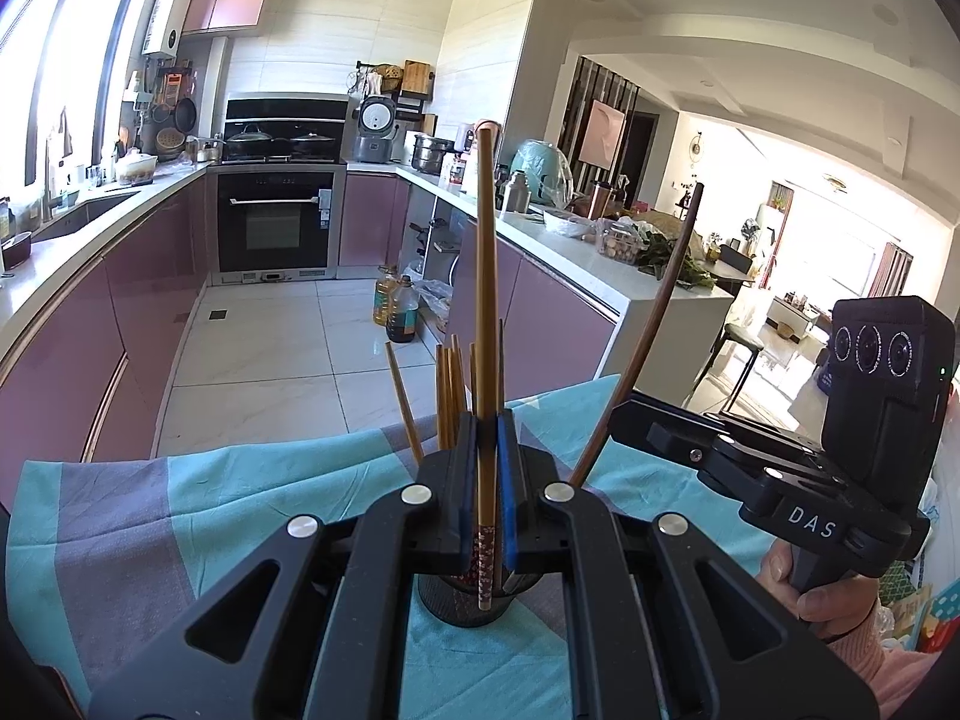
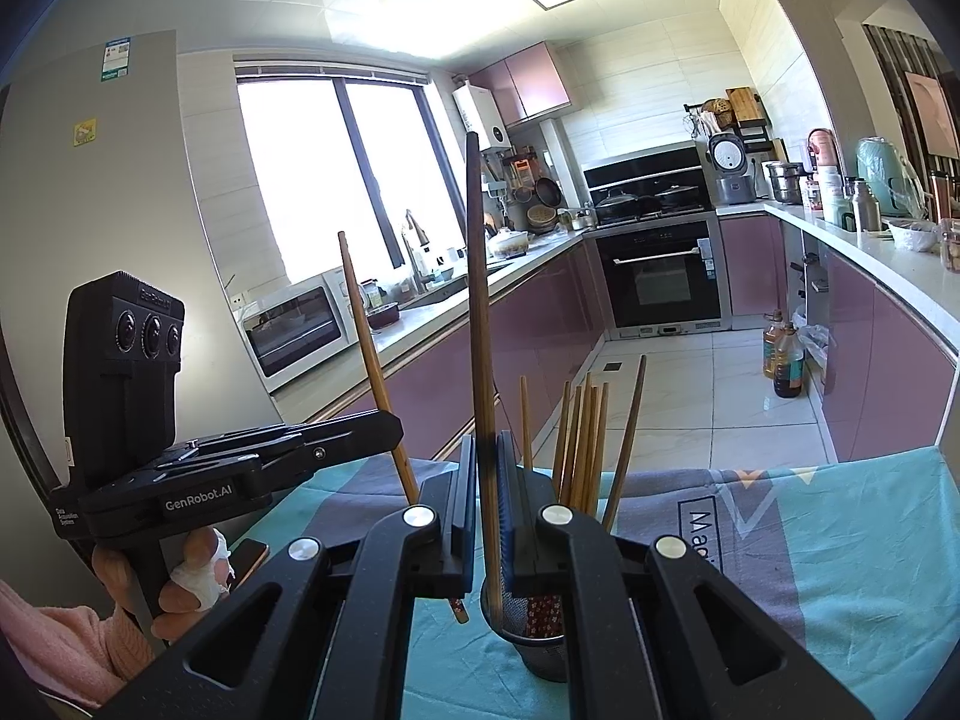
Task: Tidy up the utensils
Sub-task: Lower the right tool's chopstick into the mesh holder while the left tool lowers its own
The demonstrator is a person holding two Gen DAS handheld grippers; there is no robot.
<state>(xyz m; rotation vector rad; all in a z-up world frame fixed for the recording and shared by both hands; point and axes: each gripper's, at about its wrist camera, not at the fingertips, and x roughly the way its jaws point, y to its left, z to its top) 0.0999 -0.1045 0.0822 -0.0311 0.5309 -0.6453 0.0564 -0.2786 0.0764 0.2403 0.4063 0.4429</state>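
My left gripper (image 1: 487, 438) is shut on a light bamboo chopstick (image 1: 485, 312), held upright with its patterned lower end over the black mesh utensil holder (image 1: 468, 603). My right gripper (image 2: 486, 462) is shut on a dark brown chopstick (image 2: 480, 312), upright, its lower end inside the holder (image 2: 537, 642). Several more chopsticks (image 2: 582, 444) stand in the holder. In the left wrist view the right gripper's body (image 1: 780, 468) shows at the right with the dark chopstick (image 1: 654, 312). In the right wrist view the left gripper's body (image 2: 240, 450) shows at the left with the light chopstick (image 2: 372, 360).
The holder stands on a teal and grey cloth (image 1: 180, 516) over a table. Beyond lie the tiled kitchen floor (image 1: 270, 348), purple cabinets (image 1: 90, 330), an oven (image 1: 276, 228) and oil bottles (image 1: 396, 306). A phone (image 2: 249, 555) lies on the cloth at the left.
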